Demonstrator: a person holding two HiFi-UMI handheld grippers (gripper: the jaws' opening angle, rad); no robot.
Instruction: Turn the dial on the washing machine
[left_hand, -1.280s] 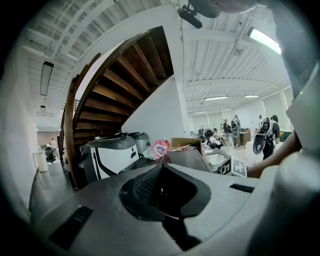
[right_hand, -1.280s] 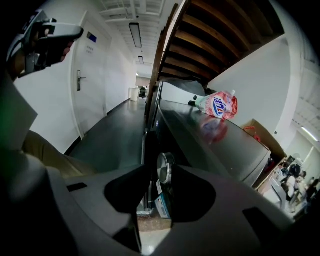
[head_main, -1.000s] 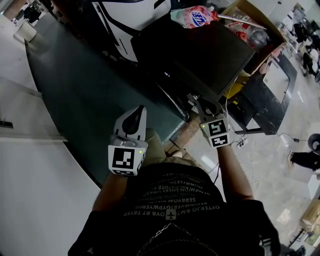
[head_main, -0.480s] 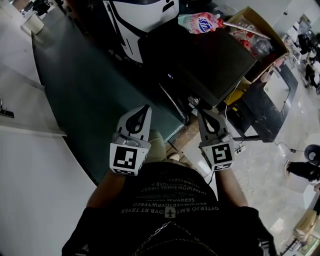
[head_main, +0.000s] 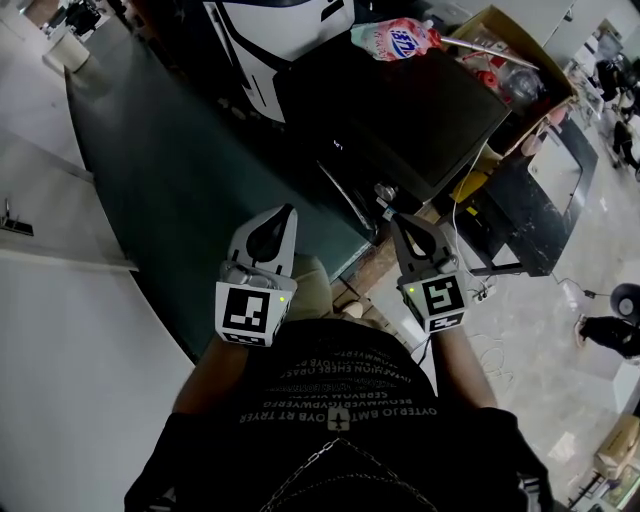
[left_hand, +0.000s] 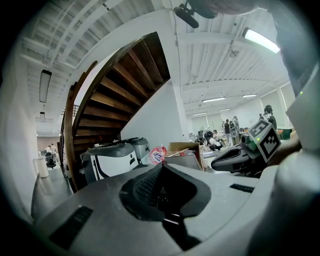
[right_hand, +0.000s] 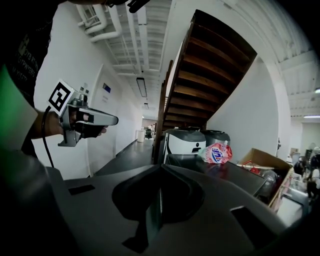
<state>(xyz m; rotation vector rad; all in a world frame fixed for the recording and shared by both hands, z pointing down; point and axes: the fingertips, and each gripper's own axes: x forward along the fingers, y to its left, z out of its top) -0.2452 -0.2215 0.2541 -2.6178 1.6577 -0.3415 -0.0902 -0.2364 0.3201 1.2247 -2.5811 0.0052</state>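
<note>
Black on top and boxy, the dark washing machine (head_main: 400, 110) stood ahead of the person, in the upper middle of the head view. A pink plastic detergent pouch (head_main: 395, 38) lay at its far edge, and an open brown cardboard box (head_main: 505, 55) sat just beside it on the right. A white-and-black rounded appliance (head_main: 280, 30) stood on its other side. At the machine's near front edge sat a small grey round knob (head_main: 384, 191) — possibly the dial, though too small to tell for certain. The grey two-jaw right gripper (head_main: 393, 220) pointed toward it, its tips near the knob yet apart from it. Its jaws were pressed together with nothing between them. The grey two-jaw left gripper (head_main: 285, 213) hung level with it, well to the left over the dark green floor (head_main: 160, 170), also aimed forward — its jaws likewise closed on nothing. A brown wooden staircase (left_hand: 115, 95) rose behind the appliances.
</note>
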